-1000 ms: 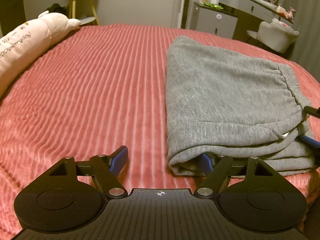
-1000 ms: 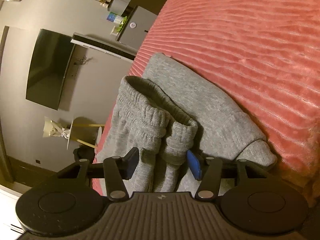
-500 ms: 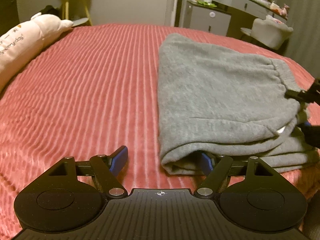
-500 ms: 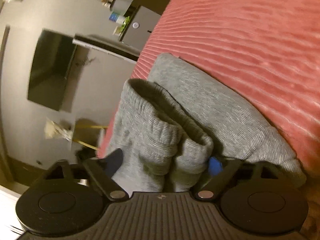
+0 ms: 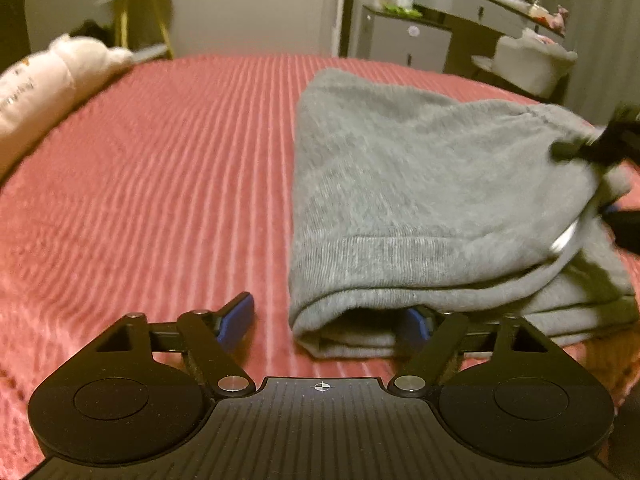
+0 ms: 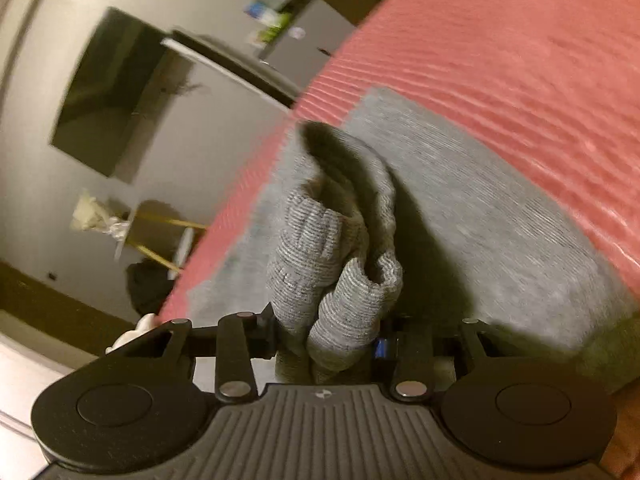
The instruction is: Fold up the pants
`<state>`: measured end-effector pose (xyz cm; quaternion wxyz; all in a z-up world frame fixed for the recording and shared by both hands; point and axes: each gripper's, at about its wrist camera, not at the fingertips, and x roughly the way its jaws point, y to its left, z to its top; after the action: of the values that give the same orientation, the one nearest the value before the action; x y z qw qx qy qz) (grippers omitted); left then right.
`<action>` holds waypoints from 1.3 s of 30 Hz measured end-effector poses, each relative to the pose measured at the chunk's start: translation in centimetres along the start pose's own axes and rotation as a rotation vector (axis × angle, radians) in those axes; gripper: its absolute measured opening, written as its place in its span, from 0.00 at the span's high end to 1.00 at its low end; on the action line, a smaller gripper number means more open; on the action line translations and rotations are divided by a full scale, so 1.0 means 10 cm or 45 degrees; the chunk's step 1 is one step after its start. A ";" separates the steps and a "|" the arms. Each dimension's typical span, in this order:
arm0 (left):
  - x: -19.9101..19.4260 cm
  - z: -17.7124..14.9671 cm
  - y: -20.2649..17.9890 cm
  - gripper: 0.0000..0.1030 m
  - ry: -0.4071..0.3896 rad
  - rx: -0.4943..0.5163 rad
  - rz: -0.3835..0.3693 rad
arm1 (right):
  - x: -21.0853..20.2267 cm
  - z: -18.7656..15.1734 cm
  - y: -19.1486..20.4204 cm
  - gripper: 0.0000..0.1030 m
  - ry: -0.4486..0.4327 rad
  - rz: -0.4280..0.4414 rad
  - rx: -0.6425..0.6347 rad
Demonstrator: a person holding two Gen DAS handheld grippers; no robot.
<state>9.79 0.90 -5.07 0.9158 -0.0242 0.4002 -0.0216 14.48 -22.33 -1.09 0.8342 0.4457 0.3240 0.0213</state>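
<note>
- The left tongs (image 5: pixel 328 320) are spread wide and low at the near edge of the bed (image 5: pixel 160 184); one blue finger lies on the bare cover, the other is tucked into the near end of the grey pants (image 5: pixel 420 184), between its layers. Nothing is pinched here.
- The right tongs (image 6: pixel 326 340) are pressed together on the ribbed waistband (image 6: pixel 320 264), which is bunched and lifted off the rest of the cloth.
- In the left view the right tongs show as a dark shape at the far right edge of the pants, with the cloth there pulled up and a white drawstring hanging out.
- The pants lie on the right part of the red ribbed bed cover, already doubled into a thick, short stack; several layers show at the near end.
- A cream pillow (image 5: pixel 44 92) sits at the left of the bed, well apart from the pants; a dresser (image 5: pixel 416 40) and chair (image 5: pixel 532 64) stand beyond the bed.
- Judging from the stack, the main folds appear done. What looks left is one more turn or a tidy of the waistband end, since that corner is raised and rumpled instead of lying flat.
- Both views are blurred, so the exact edge under the left finger is hard to tell.
</note>
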 end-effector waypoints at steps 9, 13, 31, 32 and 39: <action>-0.15 -0.01 0.04 0.39 -0.054 -0.017 -0.060 | -0.70 0.11 0.28 0.63 -0.214 0.125 -0.149; -0.15 -0.02 0.03 0.34 -0.033 -0.004 -0.042 | -0.68 0.05 0.10 0.62 -0.231 -0.010 -0.251; -0.41 0.38 -0.13 0.23 -0.236 0.184 -0.020 | -0.72 0.14 0.18 0.53 -0.306 -0.214 -0.530; -0.28 0.41 -0.18 0.27 -0.208 0.201 -0.012 | -0.62 0.10 0.20 0.55 -0.271 -0.188 -0.581; 0.39 0.30 -0.12 0.26 -0.002 0.136 -0.003 | -0.06 -0.13 0.03 0.63 -0.193 -0.364 -0.895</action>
<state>14.65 -0.45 -5.85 0.9162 0.0244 0.3976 -0.0439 13.37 -21.38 -1.06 0.9523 0.0834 0.2930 -0.0185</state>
